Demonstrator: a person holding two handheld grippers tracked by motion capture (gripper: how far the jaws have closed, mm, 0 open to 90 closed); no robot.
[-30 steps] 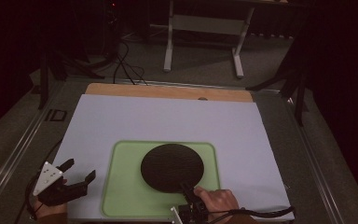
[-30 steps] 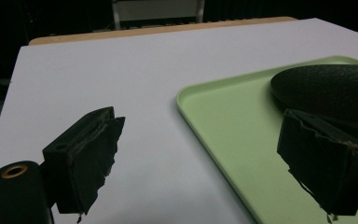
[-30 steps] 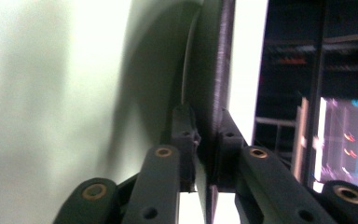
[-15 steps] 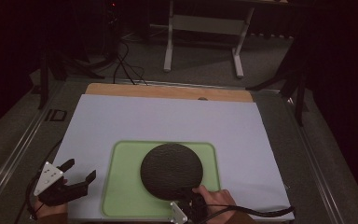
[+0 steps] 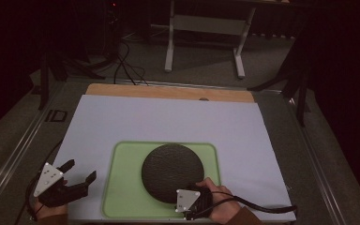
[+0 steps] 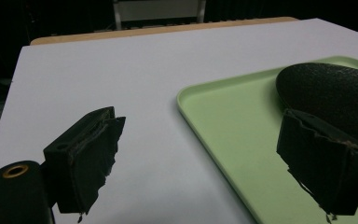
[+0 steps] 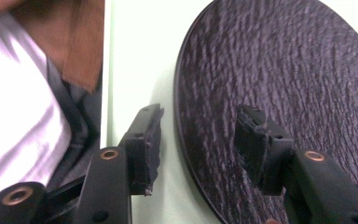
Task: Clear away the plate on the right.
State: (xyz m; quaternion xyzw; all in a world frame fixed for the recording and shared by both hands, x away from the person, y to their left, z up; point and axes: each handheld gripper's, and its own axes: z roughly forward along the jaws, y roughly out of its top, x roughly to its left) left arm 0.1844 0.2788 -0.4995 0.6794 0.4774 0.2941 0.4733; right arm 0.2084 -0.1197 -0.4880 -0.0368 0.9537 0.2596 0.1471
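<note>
Covering the wooden table [image 5: 168,91], white sheet [image 5: 168,122] under green tray [image 5: 122,187].

Left claw [image 5: 82,174] held by the left hand [image 5: 51,208], jaws spread wide apart, nothing between them, pointing forward and to the right. Right claw [image 7: 198,140] held by the right hand [image 5: 222,206], grey plate on top, jaws parted, not clamped, one on each side of a dark edge. Cable trails off to its right.
</note>
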